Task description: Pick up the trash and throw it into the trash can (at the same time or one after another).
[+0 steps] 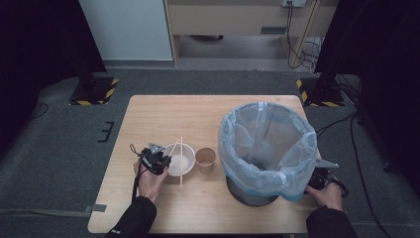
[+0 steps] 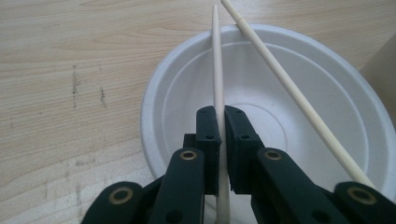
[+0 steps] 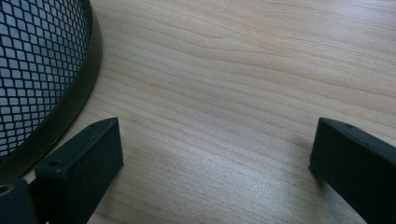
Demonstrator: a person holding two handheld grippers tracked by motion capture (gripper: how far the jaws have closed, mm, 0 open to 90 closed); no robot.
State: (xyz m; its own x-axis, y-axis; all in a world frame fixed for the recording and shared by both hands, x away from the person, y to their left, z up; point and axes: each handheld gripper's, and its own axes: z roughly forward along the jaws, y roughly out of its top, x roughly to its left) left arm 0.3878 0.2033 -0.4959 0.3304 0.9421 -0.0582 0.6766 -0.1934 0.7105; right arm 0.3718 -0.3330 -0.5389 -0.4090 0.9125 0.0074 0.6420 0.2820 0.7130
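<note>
On a wooden table the left gripper sits at the near-left rim of a white bowl, across which two chopsticks lie. A paper cup stands just right of the bowl, and beside it a mesh bin lined with a pale blue bag. The right hand rests at the bin's near-right side.

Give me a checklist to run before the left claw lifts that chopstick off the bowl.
1. Left claw shut on the chopstick: ok.
2. Grip centred on the stick's length: cannot tell.
3. Second chopstick outside the jaws, lying across the bowl: ok.
4. Paper cup apart from the bowl: ok.
5. Lined bin open at the top: ok.
6. Right claw open, nothing between its jaws: ok.
</note>
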